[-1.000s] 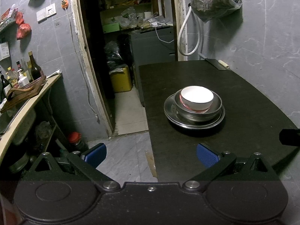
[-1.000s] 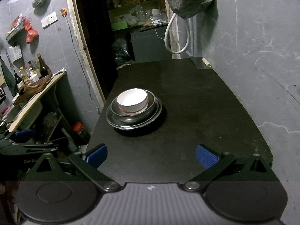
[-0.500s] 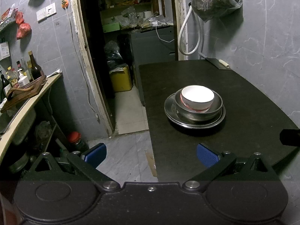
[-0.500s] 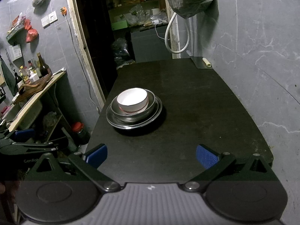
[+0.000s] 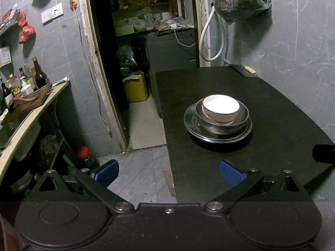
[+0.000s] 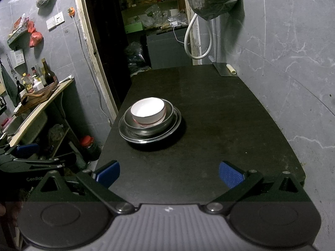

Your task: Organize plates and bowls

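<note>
Now, right gripper (image 6: 169, 171) and left gripper (image 5: 167, 170) both hang wide open, empty, near the black table's (image 6: 219, 113) front edge. White bowl (image 6: 148, 112) nests in steel bowl (image 6: 167, 121) on steel plate (image 6: 178, 123); a clumsy grab could topple that stack.

Each claw is built from matte black angular linkages with triangular cut-outs, joined by silver round-headed pivot screws. Blue ribbed pads are fitted at the fingertips (image 5: 231, 175) of the left claw (image 5: 168, 172) and the right claw (image 6: 168, 173). Behind the right claw, a grey ribbed housing is seen; white "GenRob" lettering is printed on the left claw's body.
</note>
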Demonstrator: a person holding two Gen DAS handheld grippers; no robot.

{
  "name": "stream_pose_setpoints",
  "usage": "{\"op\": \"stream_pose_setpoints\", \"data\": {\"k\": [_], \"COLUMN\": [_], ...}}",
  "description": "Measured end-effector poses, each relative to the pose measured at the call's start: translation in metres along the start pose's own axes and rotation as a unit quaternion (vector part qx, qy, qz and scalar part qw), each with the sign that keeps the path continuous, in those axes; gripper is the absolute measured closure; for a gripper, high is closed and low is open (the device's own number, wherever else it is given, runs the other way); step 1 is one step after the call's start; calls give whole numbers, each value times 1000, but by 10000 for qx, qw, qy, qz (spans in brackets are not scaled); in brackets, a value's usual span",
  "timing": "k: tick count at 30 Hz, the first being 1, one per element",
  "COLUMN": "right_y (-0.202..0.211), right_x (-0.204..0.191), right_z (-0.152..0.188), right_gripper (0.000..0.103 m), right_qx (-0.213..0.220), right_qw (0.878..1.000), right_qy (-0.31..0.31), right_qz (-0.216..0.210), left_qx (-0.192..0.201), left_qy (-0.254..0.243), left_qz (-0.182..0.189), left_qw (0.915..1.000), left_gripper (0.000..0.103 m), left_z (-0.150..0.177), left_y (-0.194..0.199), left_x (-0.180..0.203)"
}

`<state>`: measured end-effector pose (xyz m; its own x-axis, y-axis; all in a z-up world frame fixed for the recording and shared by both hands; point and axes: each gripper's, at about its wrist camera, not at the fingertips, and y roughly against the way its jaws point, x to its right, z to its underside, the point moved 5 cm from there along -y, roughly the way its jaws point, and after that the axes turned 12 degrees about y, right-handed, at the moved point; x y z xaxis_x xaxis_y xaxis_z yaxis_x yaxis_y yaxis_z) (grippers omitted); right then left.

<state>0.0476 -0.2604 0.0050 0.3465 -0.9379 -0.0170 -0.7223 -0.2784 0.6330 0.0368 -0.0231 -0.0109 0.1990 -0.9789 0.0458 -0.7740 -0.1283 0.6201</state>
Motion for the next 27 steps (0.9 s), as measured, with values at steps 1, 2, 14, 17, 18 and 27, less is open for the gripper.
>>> {"op": "stream_pose_setpoints", "data": {"k": [1, 2, 14, 17, 18, 27], "right_y": [0, 0, 1, 1, 1, 1], "right_x": [0, 0, 0, 0, 0, -1], "right_z": [0, 0, 2, 2, 2, 5], "right_gripper": [0, 0, 0, 0, 0, 0], "right_qx": [0, -2, -3, -3, -3, -11], "right_qw": [10000, 10000, 10000, 10000, 10000, 10000], "right_qy": [-1, -1, 7, 12, 17, 24], "right_qz": [0, 1, -4, 2, 3, 6], "left_qx": [-1, -1, 0, -5, -3, -6], "left_qy": [-1, 0, 1, 4, 10, 15], "left_qz": [0, 0, -1, -11, -21, -42], "left_qw": [10000, 10000, 10000, 10000, 10000, 10000], "left_gripper": [1, 1, 1, 1, 1, 1], "left_z": [0, 0, 0, -1, 0, 2], "left_y": [0, 0, 0, 0, 0, 0], "left_x": [0, 0, 0, -1, -1, -1]}}
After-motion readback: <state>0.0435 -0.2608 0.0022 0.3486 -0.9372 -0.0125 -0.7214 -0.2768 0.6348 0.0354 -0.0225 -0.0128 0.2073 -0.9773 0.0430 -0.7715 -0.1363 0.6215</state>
